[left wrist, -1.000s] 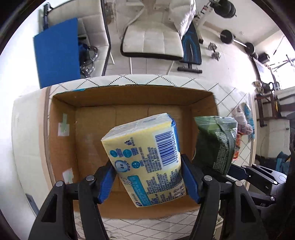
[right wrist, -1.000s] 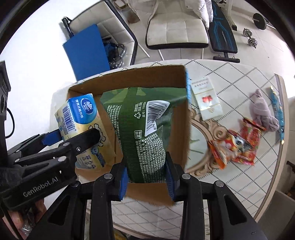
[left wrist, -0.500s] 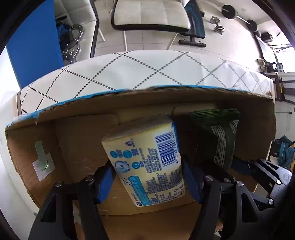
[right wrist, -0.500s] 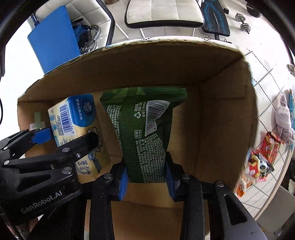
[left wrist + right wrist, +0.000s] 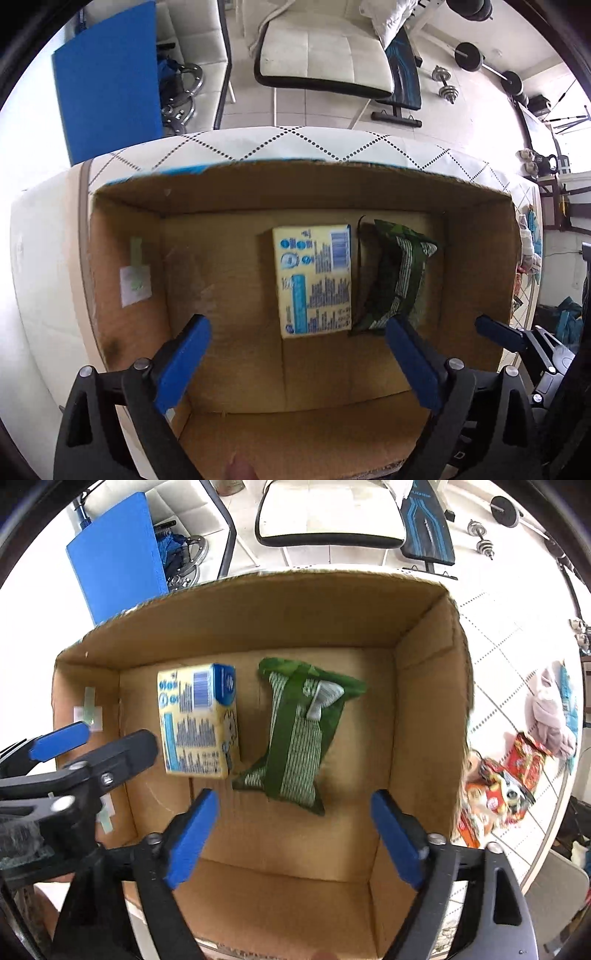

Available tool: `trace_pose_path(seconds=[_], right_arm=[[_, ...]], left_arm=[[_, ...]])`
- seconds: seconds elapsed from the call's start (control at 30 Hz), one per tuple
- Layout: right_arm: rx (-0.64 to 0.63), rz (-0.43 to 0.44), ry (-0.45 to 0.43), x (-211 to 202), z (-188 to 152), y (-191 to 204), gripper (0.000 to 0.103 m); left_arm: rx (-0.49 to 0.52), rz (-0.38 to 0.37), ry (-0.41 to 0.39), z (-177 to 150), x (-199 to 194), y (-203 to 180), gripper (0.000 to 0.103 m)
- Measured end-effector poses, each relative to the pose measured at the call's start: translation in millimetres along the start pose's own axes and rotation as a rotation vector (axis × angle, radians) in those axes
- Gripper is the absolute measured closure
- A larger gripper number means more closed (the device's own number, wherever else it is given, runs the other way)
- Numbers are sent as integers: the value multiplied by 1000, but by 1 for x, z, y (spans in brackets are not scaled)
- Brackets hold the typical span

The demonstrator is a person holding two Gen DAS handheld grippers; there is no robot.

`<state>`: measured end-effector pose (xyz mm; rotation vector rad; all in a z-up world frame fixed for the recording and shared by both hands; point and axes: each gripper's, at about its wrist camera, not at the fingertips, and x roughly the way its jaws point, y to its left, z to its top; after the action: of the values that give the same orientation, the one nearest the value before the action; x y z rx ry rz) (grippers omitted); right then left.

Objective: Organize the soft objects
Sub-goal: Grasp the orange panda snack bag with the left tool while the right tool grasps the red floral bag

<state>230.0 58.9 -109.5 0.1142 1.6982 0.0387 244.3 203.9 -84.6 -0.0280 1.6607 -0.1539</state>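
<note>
A yellow and blue tissue pack (image 5: 313, 278) lies on the floor of the open cardboard box (image 5: 295, 184). A green soft pack (image 5: 397, 275) lies right beside it. My left gripper (image 5: 295, 354) is open and empty above the box's near side. In the right wrist view the tissue pack (image 5: 195, 720) and the green pack (image 5: 299, 734) lie side by side in the box (image 5: 428, 686). My right gripper (image 5: 291, 830) is open and empty above them. The left gripper's fingers (image 5: 61, 736) show at the left of that view.
The box stands on a white quilted table (image 5: 295, 142). Red snack bags (image 5: 498, 779) and a pink cloth (image 5: 550, 712) lie on the table right of the box. A white chair (image 5: 321, 55), a blue board (image 5: 107, 81) and dumbbells stand beyond.
Both grippers opened and let go of their packs, which now lie on the box floor. Both grippers pulled back up and away from the packs.
</note>
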Motion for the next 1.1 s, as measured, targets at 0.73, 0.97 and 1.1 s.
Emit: trace_pose_path(seconds=[0.73,0.97,1.1], right_arm=[[-76,11,-212,-77,-119,-1,9],[-67,98,-239,-106,-130,-30,9],[-7,107,-256,-129,-125,-86,9]], left_arm=[[-62,36,-253,-133,-82,-7,6],[-19,32,-299,-141,-117,-44,6],[75,6,-332,-126,-131,-105,6]])
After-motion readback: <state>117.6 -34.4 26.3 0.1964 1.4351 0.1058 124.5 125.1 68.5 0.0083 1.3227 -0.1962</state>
